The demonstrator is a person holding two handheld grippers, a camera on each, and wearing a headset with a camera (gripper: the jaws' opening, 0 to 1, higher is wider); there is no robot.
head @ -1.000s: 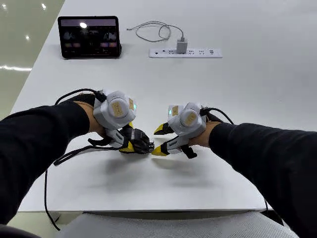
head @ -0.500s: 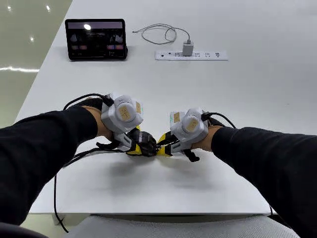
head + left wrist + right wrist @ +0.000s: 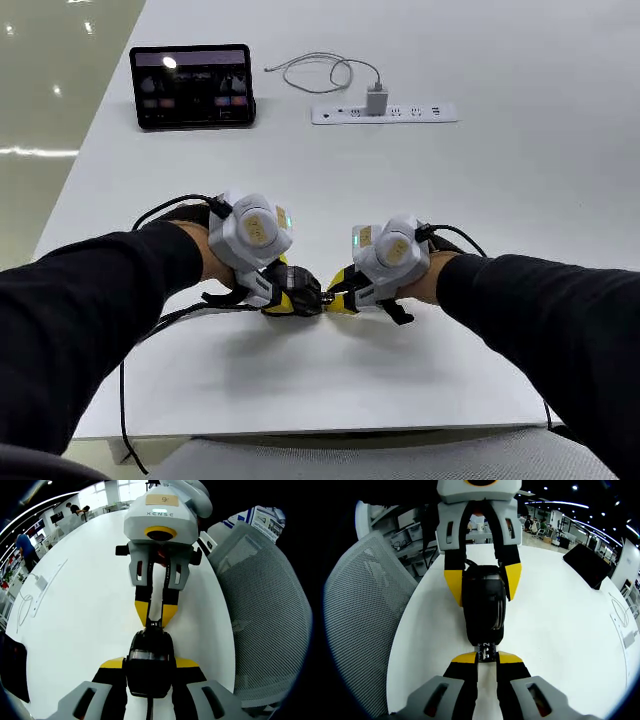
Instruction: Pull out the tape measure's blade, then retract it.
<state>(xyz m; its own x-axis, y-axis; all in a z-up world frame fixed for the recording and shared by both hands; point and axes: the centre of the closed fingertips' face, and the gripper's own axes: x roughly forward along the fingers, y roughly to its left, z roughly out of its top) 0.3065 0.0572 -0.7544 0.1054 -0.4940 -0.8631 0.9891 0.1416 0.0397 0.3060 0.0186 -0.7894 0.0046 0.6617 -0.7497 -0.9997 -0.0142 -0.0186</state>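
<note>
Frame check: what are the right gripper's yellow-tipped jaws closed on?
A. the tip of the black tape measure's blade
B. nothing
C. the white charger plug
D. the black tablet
A: in the right gripper view, the right gripper pinches the marked blade tip poking from the black tape measure, whose case the left gripper clamps.

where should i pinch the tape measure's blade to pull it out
The short blade tip poking from the front of the case. Come head-on, opposite the left gripper clamping the case, so the pull runs straight out; the right gripper is shut there.
</note>
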